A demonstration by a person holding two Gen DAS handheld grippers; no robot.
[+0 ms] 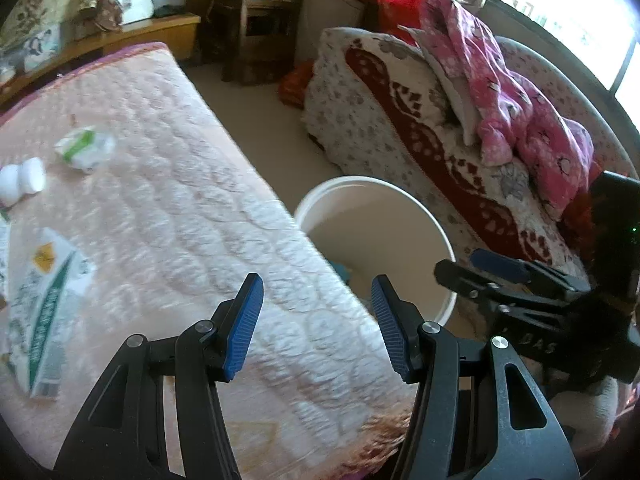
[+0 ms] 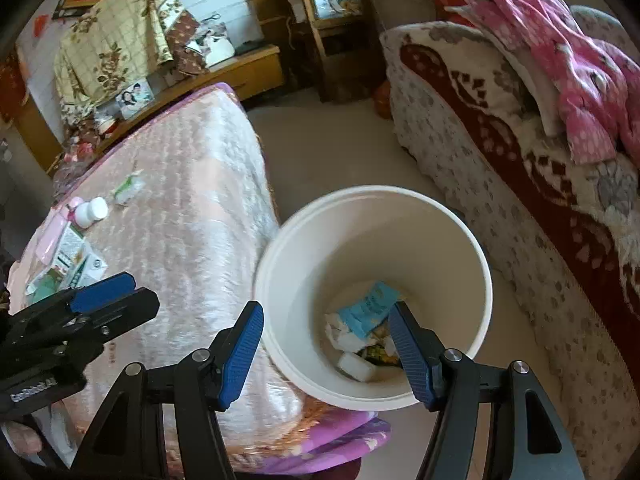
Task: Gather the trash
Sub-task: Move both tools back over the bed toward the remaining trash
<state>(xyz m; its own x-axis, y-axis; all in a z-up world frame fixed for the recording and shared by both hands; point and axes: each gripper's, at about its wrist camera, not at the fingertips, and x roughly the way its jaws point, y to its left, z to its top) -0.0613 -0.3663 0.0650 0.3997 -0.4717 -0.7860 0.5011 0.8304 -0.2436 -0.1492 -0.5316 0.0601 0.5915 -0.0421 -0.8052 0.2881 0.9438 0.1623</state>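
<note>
White bucket (image 2: 372, 296) partly filled; our left gripper (image 1: 316, 324), right gripper (image 2: 326, 350) jaws apart, empty; wrappers (image 1: 44, 316), bottles (image 1: 22, 180) left of frame remain.

Left wrist view: aimed steeply down from just above the quilted bed (image 1: 168, 208), the white bucket (image 1: 444, 240) seen beyond its edge. Right wrist view: aimed down into the bucket (image 2: 476, 248) from close above. Bucket, bed and patterned sofa (image 1: 380, 120) are shared.

black linkage claws (image 1: 316, 328) with ribbed blue pads (image 2: 242, 354) and silver pivot screws
</note>
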